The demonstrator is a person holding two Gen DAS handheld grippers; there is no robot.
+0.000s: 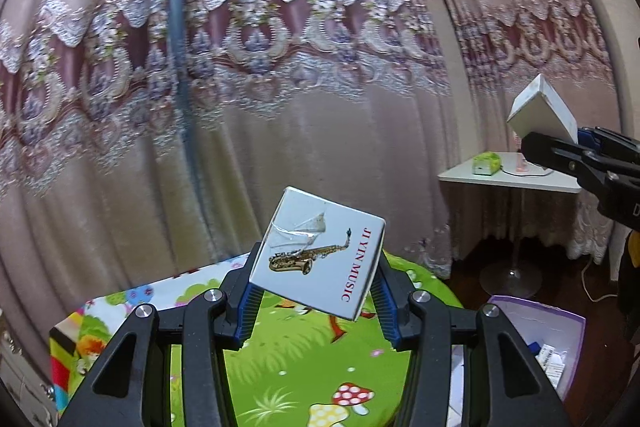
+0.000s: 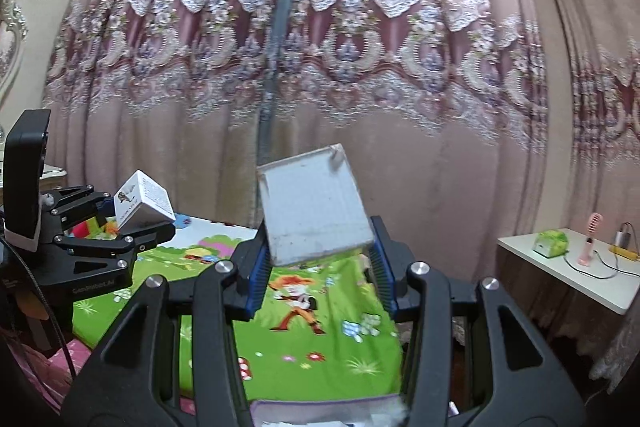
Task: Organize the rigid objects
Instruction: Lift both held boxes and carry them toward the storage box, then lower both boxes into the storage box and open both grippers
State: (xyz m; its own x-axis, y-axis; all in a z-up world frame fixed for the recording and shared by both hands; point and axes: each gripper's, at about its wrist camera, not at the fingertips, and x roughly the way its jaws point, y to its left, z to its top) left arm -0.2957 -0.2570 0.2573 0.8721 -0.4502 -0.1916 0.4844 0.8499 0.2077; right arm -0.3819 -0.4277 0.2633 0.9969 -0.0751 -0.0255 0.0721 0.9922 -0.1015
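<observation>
My left gripper (image 1: 316, 267) is shut on a white box with a saxophone picture and red "JI YIN MUSIC" lettering (image 1: 320, 247). It holds the box tilted above the green cartoon mat (image 1: 304, 355). My right gripper (image 2: 318, 239) is shut on a plain white box with scuffed edges (image 2: 314, 207), also tilted in the air. The left wrist view shows the right gripper (image 1: 560, 143) at the right edge with its plain box (image 1: 540, 111). The right wrist view shows the left gripper (image 2: 128, 217) at the left with the saxophone box (image 2: 142, 201).
An open purple box (image 1: 576, 323) with small items inside sits low on the right; its rim (image 2: 320, 405) also shows under my right gripper. A white side table (image 2: 592, 279) carries a green item, a pink fan and cables. Pink curtains (image 1: 320, 87) close the background.
</observation>
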